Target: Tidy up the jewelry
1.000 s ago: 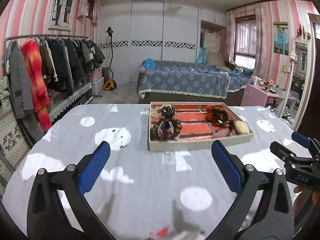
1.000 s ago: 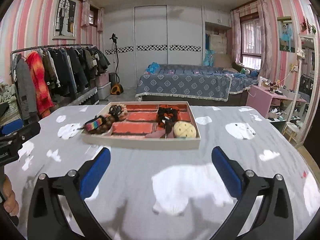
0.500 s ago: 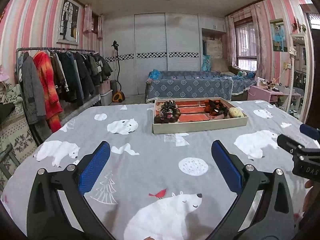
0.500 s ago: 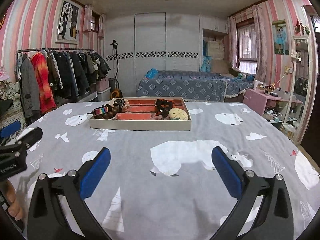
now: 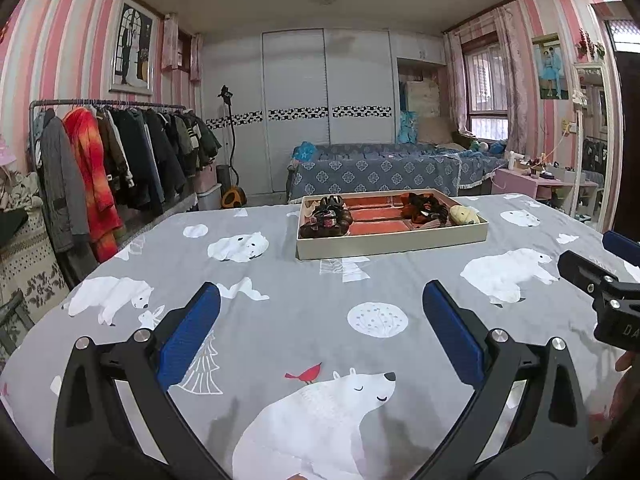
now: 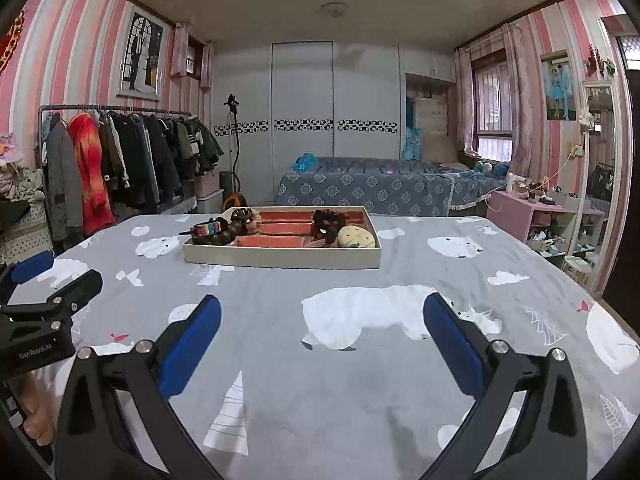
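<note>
Peering past our own tools, we lose a good deal at the edges; the right tongs (image 5: 600, 276) show in the left view only as a black tip and a blue pad cut off by the frame, and the left tongs (image 6: 40, 280) enter the right view the same way, with a bit of hand (image 6: 38, 424) below them; the lettering on both is hard to read. Each pair, seen from its own camera, stands wide apart with blue pads (image 5: 188, 334) spread over the tabletop (image 5: 280, 320) and nothing between them; both hang above the grey bear-print cloth, well short of the tray (image 5: 392, 240).

The tray sits toward the far side of the tabletop, a shallow cream box with red-lined compartments; its near wall hides the floor of the front row; at its left end we make out a heap of dark brown beads (image 6: 224, 236) with a rainbow-striped band (image 6: 206, 227) on top, and a dark piece (image 6: 242, 214) behind them that we cannot identify; toward the right lies a black and rust scrunchie (image 6: 328, 222) and, just beside it, a pale yellow plush bit (image 6: 356, 237); the middle compartments (image 6: 280, 229) show only red lining; which exact cells the pieces occupy we cannot tell.
</note>
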The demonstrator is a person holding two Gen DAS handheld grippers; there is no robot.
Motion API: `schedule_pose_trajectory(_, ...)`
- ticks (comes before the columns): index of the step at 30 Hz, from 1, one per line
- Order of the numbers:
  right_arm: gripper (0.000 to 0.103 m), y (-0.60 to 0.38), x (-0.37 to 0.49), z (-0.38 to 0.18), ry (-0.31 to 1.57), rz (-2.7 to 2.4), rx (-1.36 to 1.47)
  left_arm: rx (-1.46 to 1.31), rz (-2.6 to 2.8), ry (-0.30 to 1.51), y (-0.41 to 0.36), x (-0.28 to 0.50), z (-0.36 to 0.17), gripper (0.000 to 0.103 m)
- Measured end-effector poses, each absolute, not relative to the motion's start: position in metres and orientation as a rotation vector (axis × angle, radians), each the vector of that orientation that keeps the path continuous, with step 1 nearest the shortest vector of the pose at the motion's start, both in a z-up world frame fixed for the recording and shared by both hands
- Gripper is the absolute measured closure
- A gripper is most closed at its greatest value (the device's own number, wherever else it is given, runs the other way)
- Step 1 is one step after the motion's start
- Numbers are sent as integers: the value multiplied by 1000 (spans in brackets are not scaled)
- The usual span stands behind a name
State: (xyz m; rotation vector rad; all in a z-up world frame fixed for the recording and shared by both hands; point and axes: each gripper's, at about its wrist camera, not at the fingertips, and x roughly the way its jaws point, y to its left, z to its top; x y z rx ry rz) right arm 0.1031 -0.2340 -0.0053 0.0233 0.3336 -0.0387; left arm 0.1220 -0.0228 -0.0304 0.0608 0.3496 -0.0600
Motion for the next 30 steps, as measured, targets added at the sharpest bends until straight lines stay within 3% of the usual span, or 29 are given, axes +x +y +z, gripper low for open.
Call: schedule_pose_trajectory(30, 4, -235, 111, -8, 365, -56, 36, 49, -50, 378, -19, 128, -32, 5)
